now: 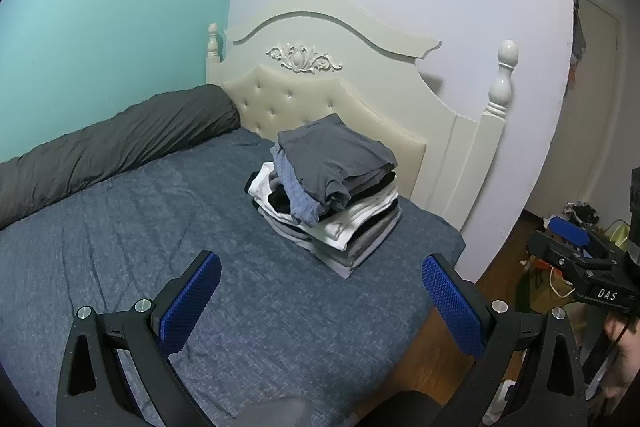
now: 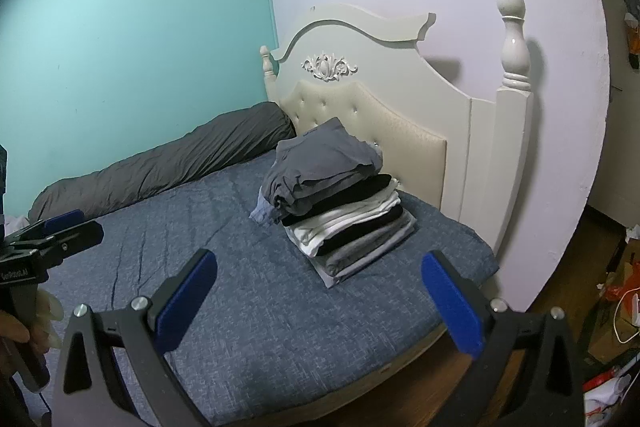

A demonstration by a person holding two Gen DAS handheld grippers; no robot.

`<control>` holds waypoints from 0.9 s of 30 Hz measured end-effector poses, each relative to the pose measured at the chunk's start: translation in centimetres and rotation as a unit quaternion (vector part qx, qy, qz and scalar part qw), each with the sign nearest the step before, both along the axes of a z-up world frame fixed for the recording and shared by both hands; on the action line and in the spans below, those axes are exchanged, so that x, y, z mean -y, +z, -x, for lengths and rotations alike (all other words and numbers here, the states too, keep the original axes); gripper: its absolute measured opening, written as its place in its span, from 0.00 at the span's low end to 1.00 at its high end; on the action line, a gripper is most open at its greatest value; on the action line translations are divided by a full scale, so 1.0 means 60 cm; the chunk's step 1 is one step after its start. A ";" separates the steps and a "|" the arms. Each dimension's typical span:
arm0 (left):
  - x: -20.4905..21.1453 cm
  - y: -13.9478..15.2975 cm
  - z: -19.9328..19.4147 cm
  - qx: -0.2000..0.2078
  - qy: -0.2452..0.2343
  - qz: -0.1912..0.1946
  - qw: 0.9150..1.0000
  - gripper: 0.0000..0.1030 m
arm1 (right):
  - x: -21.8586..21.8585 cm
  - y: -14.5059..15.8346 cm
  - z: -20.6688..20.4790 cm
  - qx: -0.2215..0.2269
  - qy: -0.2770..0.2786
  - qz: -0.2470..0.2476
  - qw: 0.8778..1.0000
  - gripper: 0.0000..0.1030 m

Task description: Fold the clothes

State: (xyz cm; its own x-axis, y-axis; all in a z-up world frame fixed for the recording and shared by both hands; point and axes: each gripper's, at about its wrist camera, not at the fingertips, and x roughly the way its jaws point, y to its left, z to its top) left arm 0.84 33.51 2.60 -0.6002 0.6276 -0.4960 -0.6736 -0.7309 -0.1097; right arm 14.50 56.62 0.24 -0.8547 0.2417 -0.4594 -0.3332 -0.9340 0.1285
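A stack of folded clothes (image 1: 332, 195) sits on the blue bed sheet (image 1: 120, 247) near the headboard, with a grey garment on top; it also shows in the right wrist view (image 2: 340, 203). My left gripper (image 1: 320, 303) is open and empty, held above the sheet short of the stack. My right gripper (image 2: 320, 299) is open and empty, also short of the stack. Each gripper shows at the edge of the other's view: the right one (image 1: 576, 251), the left one (image 2: 60, 227).
A cream headboard (image 1: 320, 95) with posts stands behind the stack. A rolled grey duvet (image 1: 112, 143) lies along the teal wall. The bed's right edge drops to a wooden floor with clutter (image 2: 616, 307).
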 end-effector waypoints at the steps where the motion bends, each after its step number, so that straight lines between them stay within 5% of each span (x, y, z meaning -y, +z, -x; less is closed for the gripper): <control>1: 0.000 0.000 0.000 -0.001 -0.001 -0.001 1.000 1.00 | 0.001 -0.001 0.000 0.000 0.000 0.000 1.000 1.00; 27: 0.002 -0.003 0.004 0.006 0.009 -0.001 1.000 1.00 | -0.010 -0.005 0.000 0.000 -0.004 0.004 1.000 1.00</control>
State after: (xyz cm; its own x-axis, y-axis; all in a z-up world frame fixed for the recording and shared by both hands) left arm 0.60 33.41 2.40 -0.6051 0.6185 -0.5013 -0.6598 -0.7420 -0.1190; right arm 14.51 57.22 -0.03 -0.8533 0.2440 -0.4609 -0.3401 -0.9304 0.1371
